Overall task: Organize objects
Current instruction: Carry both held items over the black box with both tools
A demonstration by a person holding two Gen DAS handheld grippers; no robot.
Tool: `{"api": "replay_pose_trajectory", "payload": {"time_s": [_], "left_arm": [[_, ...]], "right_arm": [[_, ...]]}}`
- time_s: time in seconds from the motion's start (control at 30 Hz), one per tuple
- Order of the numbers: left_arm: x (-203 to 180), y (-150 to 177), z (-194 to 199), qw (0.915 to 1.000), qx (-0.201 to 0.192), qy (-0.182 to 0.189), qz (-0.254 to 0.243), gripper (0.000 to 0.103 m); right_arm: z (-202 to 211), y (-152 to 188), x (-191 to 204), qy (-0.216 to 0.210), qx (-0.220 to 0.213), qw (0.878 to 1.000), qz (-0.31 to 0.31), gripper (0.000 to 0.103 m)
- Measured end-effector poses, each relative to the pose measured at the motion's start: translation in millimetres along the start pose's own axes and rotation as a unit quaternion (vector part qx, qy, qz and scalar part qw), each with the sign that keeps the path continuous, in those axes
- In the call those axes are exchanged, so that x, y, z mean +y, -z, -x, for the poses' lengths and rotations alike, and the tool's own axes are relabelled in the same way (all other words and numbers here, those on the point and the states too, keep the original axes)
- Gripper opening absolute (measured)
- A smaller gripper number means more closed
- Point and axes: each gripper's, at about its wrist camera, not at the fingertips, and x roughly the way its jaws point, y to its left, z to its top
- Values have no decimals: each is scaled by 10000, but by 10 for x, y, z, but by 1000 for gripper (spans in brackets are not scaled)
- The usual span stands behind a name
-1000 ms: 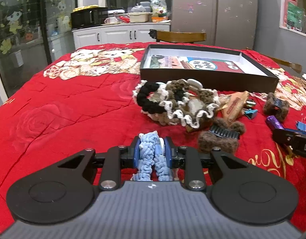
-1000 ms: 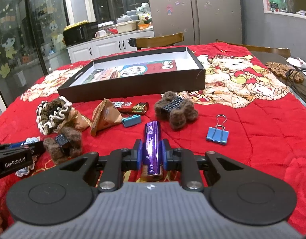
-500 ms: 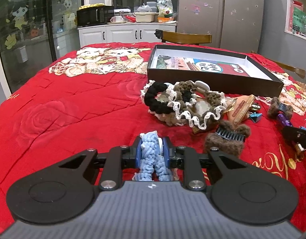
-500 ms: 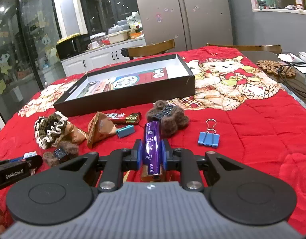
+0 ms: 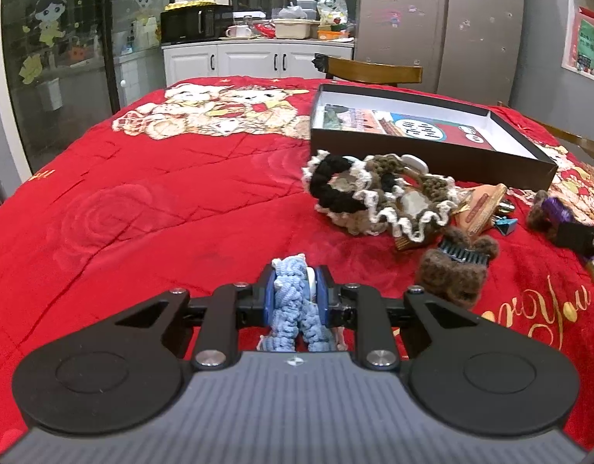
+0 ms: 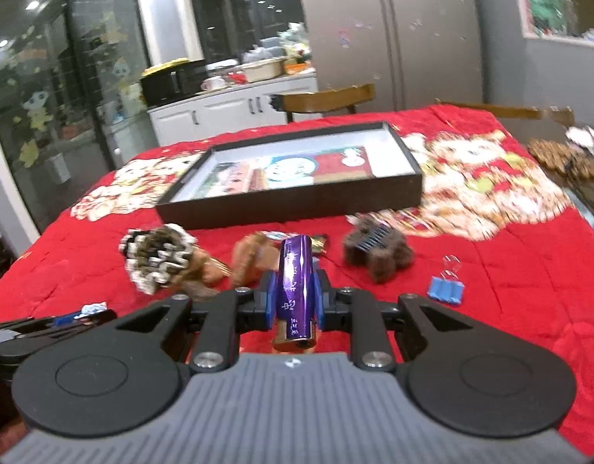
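Observation:
My left gripper (image 5: 296,288) is shut on a light blue crocheted scrunchie (image 5: 293,305) and holds it above the red quilt. My right gripper (image 6: 295,290) is shut on a shiny purple snack stick (image 6: 295,290) that points forward, raised above the quilt. A shallow black box (image 5: 424,154) with a printed sheet inside lies ahead on the right; in the right wrist view the box (image 6: 297,197) is straight ahead. A heap of crocheted scrunchies (image 5: 378,201) lies in front of the box. The right wrist view is blurred.
Brown furry hair clips (image 5: 455,266) (image 6: 378,251), wrapped snacks (image 5: 480,212), a blue binder clip (image 6: 446,290) and the scrunchie heap (image 6: 157,255) lie on the red quilt (image 5: 142,201). A wooden chair (image 5: 370,71) stands behind the table. Coasters (image 6: 560,156) lie at far right.
Both grippers have risen and pulled back with their objects still held. The right wrist view now looks down on the box from higher and is motion-blurred.

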Motion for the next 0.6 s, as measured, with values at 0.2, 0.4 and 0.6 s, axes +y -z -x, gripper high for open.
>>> {"api": "replay_pose_trajectory", "payload": {"time_s": [0.2,0.4,0.6], "left_arm": [[150,-28,121,9999,-32,-84,115,25],[319,-163,275,9994,-197,-175,211,25],[438,-411,496,9974,-560,-414,194,25]], "right_arm": [[80,-166,201,-216,-91,9995,228,23],[127,-375,324,-394,-196,9988,212,23],[101,-633,416,-547,-130,9984,65,23]]}}
